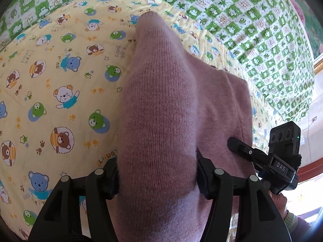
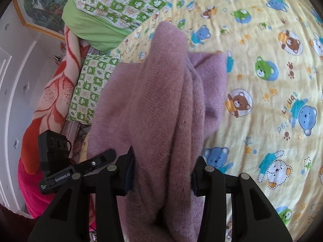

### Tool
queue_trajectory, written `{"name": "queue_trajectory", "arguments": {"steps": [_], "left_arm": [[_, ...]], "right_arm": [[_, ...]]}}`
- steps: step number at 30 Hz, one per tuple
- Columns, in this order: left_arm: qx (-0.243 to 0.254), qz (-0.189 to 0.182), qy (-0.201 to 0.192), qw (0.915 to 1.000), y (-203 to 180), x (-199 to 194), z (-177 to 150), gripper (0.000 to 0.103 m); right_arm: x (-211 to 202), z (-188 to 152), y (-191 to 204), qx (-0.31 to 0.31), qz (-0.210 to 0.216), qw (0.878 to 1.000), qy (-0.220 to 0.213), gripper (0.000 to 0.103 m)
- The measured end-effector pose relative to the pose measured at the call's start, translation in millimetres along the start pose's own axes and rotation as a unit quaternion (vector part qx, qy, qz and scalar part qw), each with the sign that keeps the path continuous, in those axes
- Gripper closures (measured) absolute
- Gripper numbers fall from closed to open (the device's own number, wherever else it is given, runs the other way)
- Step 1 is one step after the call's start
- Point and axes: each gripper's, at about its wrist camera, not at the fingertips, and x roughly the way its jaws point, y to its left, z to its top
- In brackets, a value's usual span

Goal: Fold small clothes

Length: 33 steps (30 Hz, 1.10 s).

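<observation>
A pink-mauve knitted garment (image 1: 161, 104) hangs in a thick fold between the fingers of my left gripper (image 1: 157, 173), which is shut on it above the yellow bear-print sheet (image 1: 60, 80). My right gripper (image 2: 161, 173) is shut on another bunched part of the same garment (image 2: 157, 100), with a loose flap spreading right over the sheet (image 2: 272, 80). The right gripper also shows in the left wrist view (image 1: 238, 145), touching the garment's right edge. The left gripper shows in the right wrist view (image 2: 105, 157) at the garment's left edge.
A green-and-white checked quilt (image 1: 252, 30) lies beyond the sheet, and also shows in the right wrist view (image 2: 121, 2). A green pillow (image 2: 90, 30) and an orange-red floral blanket (image 2: 54, 100) lie at the bed's left. A framed picture (image 2: 44, 4) hangs on the wall.
</observation>
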Motion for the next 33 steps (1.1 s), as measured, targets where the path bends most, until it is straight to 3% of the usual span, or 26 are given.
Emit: {"name": "queue_trajectory", "arguments": {"steps": [5,10,22,27,33], "left_arm": [[-0.006,-0.001,0.007,1.0000,7,3,0,0.029],[-0.017,-0.007,0.013,0.9997,12,-1,-1,0.026],[-0.012,-0.003,0.016,0.9998,26,-35,-28,0.026],[-0.009,0.006,0.028,0.9996,42,-43,-47,0.026],[-0.008,0.009,0.040,0.9991,53,-45,-63,0.026]], "right_arm": [[4,-2,-7,0.002,-0.018,1.000,0.000,0.046],[0,-2,-3,0.010,-0.031,0.999,-0.001,0.039],[-53,-27,16,0.006,-0.081,0.995,-0.052,0.037],[-78,-49,36,-0.031,-0.097,0.992,-0.080,0.037],[-82,-87,62,-0.103,-0.119,0.986,-0.045,0.040]]}}
